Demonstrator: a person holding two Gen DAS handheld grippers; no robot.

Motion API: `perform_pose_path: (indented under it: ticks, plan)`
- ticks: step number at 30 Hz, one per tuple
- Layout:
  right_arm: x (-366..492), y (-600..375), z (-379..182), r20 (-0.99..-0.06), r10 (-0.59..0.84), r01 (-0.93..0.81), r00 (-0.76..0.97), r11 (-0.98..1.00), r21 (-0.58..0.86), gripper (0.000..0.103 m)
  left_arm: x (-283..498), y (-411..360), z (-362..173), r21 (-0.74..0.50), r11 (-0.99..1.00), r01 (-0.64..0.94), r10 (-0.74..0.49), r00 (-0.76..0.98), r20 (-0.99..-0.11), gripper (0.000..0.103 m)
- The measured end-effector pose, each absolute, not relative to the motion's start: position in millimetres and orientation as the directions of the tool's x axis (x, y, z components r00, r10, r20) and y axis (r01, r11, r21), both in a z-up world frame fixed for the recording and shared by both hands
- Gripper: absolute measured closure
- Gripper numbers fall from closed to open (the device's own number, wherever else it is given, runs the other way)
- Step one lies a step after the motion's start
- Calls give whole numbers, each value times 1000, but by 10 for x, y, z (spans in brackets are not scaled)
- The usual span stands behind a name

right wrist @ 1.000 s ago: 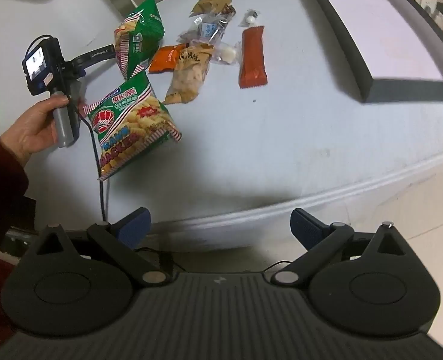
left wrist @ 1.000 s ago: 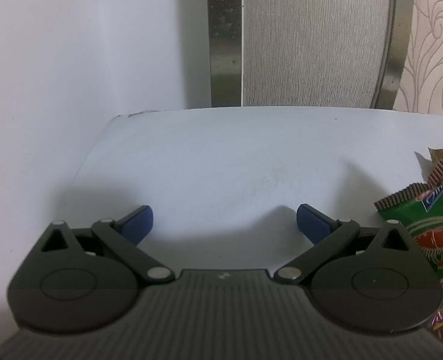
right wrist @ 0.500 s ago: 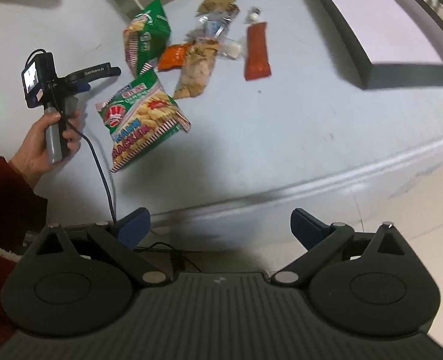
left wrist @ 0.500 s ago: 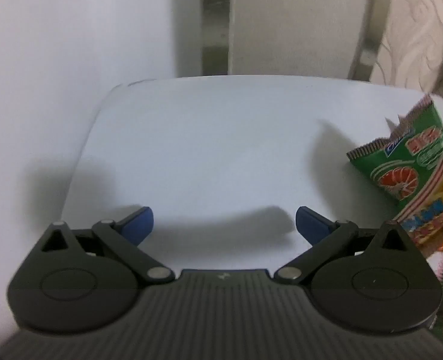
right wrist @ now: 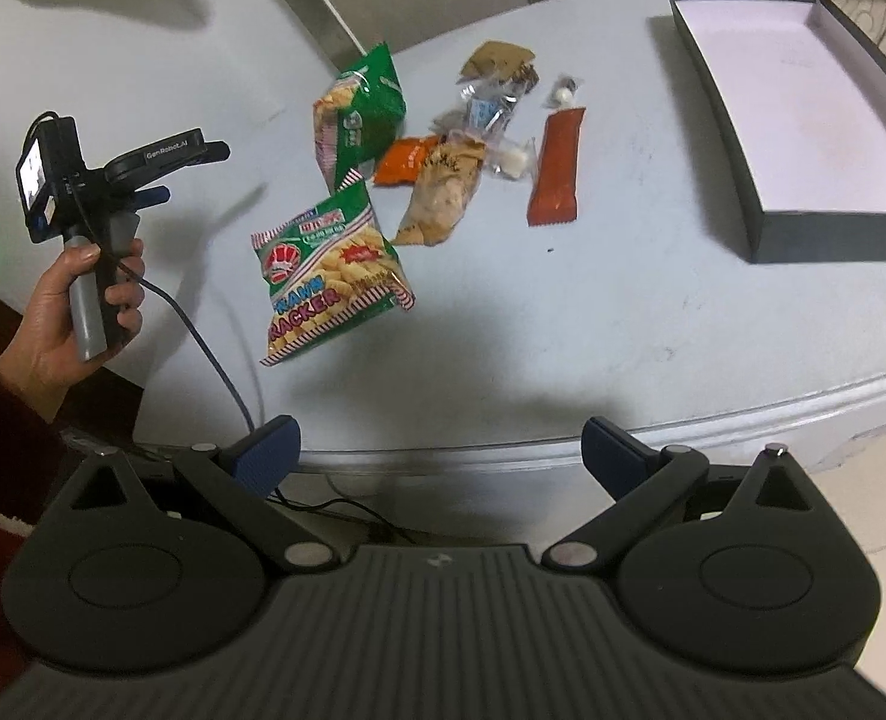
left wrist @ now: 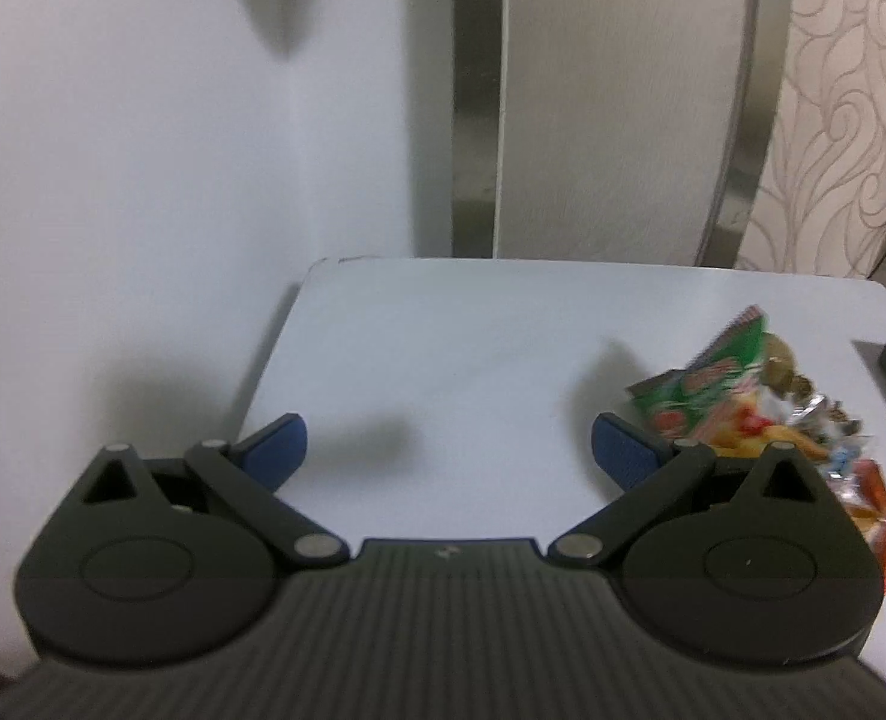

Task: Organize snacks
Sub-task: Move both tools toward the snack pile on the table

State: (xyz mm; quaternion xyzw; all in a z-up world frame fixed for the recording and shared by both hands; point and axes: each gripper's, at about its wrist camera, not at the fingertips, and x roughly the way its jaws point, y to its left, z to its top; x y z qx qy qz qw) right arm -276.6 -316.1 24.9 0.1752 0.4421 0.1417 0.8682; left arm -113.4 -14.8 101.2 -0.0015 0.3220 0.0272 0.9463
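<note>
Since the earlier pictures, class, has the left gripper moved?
Yes. In the right wrist view, the left gripper has drawn back from the prawn cracker bag, toward the table's left edge.

White lettering reading "GenRobot.AI" is showing on the flat black top plate of the handheld left gripper point(right wrist: 161, 177), seen from the right wrist camera. On the green, red-and-white striped foil snack bag point(right wrist: 329, 279) lying nearest the table edge, big blue letters are spelling "PRAWN CRACKER" across its lower half; the smaller print above that, beside the red round emblem, is staying too fine to make out. The second green snack bag point(right wrist: 359, 114) farther back is carrying white characters that are not reading clearly. In the left wrist view, the packet print is blurring beyond reading.
</note>
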Motion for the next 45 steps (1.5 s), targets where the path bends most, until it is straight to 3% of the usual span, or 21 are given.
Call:
perform_pose_path:
  ticks: [12, 23, 40, 45]
  plan:
    - [-2807, -3308, 299, -649, 448, -137, 615, 871, 472, 2, -1676, -779, 1158, 24, 1000, -10, 22, 810, -586, 0]
    - [-2855, -3309, 463, -591, 427, -171, 685, 882, 440, 1, -1641, -1195, 1125, 22, 999, 31, -12, 808, -589, 0]
    - [-3496, -3438, 763, -380, 483, -227, 789, 804, 550, 0, -1765, -1237, 1165, -10, 999, 37, -37, 824, -566, 0]
    - [-3653, -3555, 788, -279, 458, -229, 844, 778, 585, 0, -1851, -1172, 1157, -6, 1000, 26, -24, 827, -562, 0]
